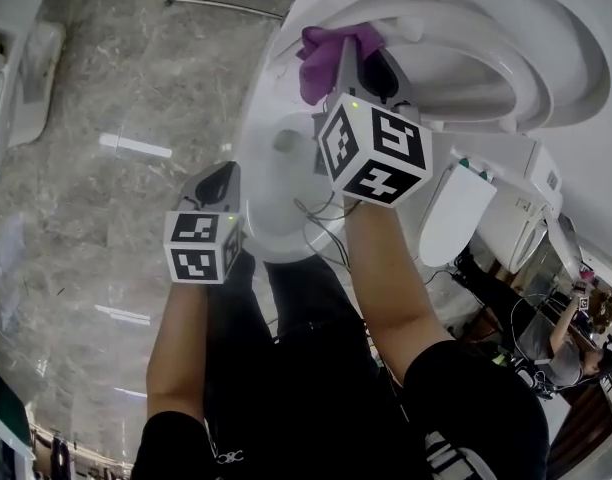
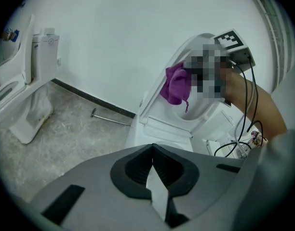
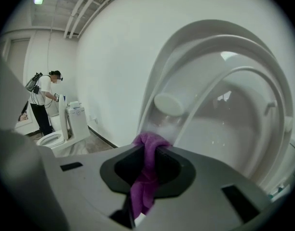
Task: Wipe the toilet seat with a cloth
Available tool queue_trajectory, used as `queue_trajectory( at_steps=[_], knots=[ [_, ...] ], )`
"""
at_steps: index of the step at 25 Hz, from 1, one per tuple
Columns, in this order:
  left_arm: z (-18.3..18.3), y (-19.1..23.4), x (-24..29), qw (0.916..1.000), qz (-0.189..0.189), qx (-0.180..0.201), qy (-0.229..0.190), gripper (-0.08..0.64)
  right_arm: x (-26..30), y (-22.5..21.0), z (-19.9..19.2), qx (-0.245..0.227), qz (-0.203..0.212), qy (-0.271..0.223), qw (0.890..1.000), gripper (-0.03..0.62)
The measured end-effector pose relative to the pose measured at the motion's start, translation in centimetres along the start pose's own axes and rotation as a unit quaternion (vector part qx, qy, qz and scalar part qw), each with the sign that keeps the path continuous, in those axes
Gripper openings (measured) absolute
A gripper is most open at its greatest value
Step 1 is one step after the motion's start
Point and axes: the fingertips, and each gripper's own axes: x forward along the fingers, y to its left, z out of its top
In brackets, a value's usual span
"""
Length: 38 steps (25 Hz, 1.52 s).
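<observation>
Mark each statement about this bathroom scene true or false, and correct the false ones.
1. The right gripper is shut on a purple cloth. True.
2. The left gripper grips a sponge. False: its jaws are shut with nothing between them.
3. The seat is raised. True.
4. The cloth lies on the floor. False: it is in the right gripper's jaws, up by the seat.
5. A second toilet stands by the wall. True.
</observation>
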Motion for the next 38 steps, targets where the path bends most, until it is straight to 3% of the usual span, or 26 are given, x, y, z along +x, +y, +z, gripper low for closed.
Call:
queue_trajectory(
  at_steps=[5,14,20,24,31,35,38],
  knots=[
    [0.1,-1.3,-0.2,0.9999,0.01,-0.003,-0.011,0.008,-1.6,-0.9,3.1,-0.008,0.01,-0.038,0.999,0.058],
    [2.4,-5.9,-0.8,0.9988,0.006,-0.003,-0.048,0.008,-4.8,-1.4,4.2,-0.016,0.034,-0.035,0.999,0.058],
    [3.9,-9.4,-1.6,0.9976,0.003,0.008,-0.068,0.008,-6.0,-3.5,8.4,-0.022,0.032,-0.073,0.997,0.058],
    [3.6,-11.1,-2.0,0.9975,0.009,0.021,-0.067,0.008,-5.7,-3.9,9.2,-0.035,0.037,-0.068,0.996,0.058],
    [4.9,-15.6,-5.6,0.9966,0.042,0.02,-0.068,0.008,-5.8,-6.9,10.0,0.033,0.057,-0.004,0.998,0.058],
    [7.3,-19.6,-8.3,0.9949,0.045,0.023,-0.086,0.008,-6.6,-8.0,10.3,0.002,0.039,0.015,0.999,0.058],
    [9.2,-21.9,-10.1,0.9935,0.046,0.041,-0.096,0.008,-7.6,-8.8,11.4,-0.024,0.029,0.002,0.999,0.058]
  ],
)
